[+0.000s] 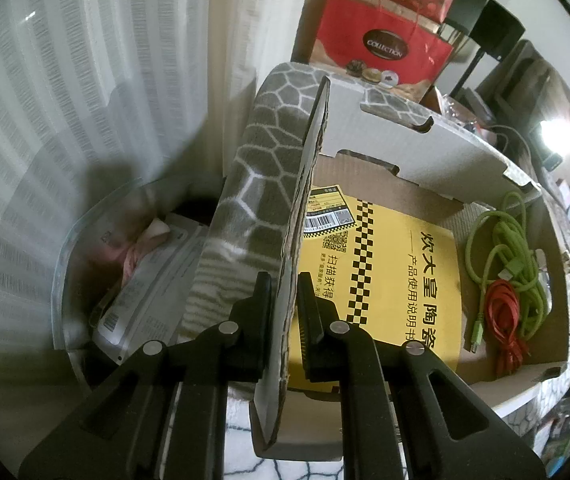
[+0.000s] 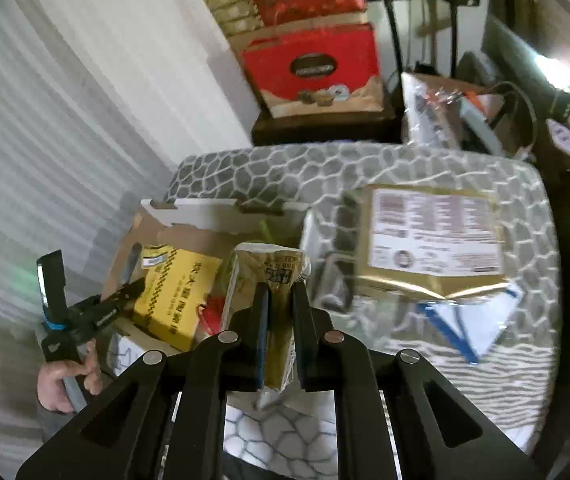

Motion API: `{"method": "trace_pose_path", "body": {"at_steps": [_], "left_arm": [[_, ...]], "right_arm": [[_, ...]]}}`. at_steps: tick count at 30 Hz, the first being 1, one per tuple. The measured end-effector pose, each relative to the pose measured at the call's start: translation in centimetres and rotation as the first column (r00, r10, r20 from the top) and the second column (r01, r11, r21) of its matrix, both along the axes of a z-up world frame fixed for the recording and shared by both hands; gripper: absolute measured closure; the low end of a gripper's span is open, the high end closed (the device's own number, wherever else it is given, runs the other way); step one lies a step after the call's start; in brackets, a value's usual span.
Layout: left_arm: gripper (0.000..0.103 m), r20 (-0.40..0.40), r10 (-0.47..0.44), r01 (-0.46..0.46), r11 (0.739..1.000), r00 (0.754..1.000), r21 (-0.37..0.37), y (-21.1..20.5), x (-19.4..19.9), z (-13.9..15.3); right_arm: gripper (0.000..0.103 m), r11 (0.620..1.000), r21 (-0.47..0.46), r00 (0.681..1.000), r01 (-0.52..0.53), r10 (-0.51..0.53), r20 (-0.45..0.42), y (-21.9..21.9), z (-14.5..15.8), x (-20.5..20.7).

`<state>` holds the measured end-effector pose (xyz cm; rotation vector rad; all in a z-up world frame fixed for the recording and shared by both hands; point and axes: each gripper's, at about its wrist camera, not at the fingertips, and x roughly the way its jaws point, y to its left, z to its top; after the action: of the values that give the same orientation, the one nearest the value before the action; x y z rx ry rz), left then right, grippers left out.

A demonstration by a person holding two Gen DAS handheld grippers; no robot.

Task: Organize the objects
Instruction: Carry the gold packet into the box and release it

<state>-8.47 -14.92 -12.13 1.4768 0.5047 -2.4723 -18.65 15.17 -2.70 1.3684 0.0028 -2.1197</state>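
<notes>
Fingers of your left gripper (image 1: pixel 285 320) are clamped on the cardboard box's side flap (image 1: pixel 301 216), probably to hold the box (image 1: pixel 517 360) open and steady. Your right gripper (image 2: pixel 281 320) pinches a gold-green packet (image 2: pixel 261 280), carried between its fingers, apparently bound for the box just left of them. Inside, beyond the left fingers, lie a yellow manual (image 1: pixel 389 276) and green (image 1: pixel 505 248) and red (image 1: pixel 505 320) cables. Right of the right fingers, a gold labelled parcel (image 2: pixel 433 240) rests on the patterned blanket (image 2: pixel 365 168); nothing blocks the box mouth.
</notes>
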Motion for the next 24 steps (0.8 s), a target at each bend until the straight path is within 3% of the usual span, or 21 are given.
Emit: {"method": "trace_pose_path", "body": {"at_steps": [2, 8, 12, 18, 24], "left_arm": [[0.091, 0.0, 0.001, -0.001, 1.0, 1.0, 0.001, 0.0, 0.0, 0.0], [0.091, 0.0, 0.0, 0.0, 1.0, 1.0, 0.001, 0.0, 0.0, 0.0], [0.091, 0.001, 0.0, 0.0, 1.0, 1.0, -0.001, 0.0, 0.0, 0.0], [0.091, 0.001, -0.001, 0.001, 1.0, 1.0, 0.001, 0.0, 0.0, 0.0], [0.091, 0.0, -0.002, 0.002, 1.0, 1.0, 0.004, 0.0, 0.0, 0.0]], "right_arm": [[0.093, 1.0, -0.02, 1.0, -0.022, 0.022, 0.019, -1.0, -0.7, -0.2], [0.093, 0.999, 0.036, 0.999, -0.027, 0.026, 0.037, -3.4, -3.1, -1.1], [0.093, 0.996, 0.084, 1.0, -0.003, 0.003, -0.001, -4.3, -3.9, -2.7], [0.087, 0.974, 0.224, 0.994, -0.046, 0.066, -0.085, -6.4, -4.9, -3.4], [0.082, 0.962, 0.263, 0.992, -0.068, 0.093, -0.084, -6.7, -4.8, -2.5]]}}
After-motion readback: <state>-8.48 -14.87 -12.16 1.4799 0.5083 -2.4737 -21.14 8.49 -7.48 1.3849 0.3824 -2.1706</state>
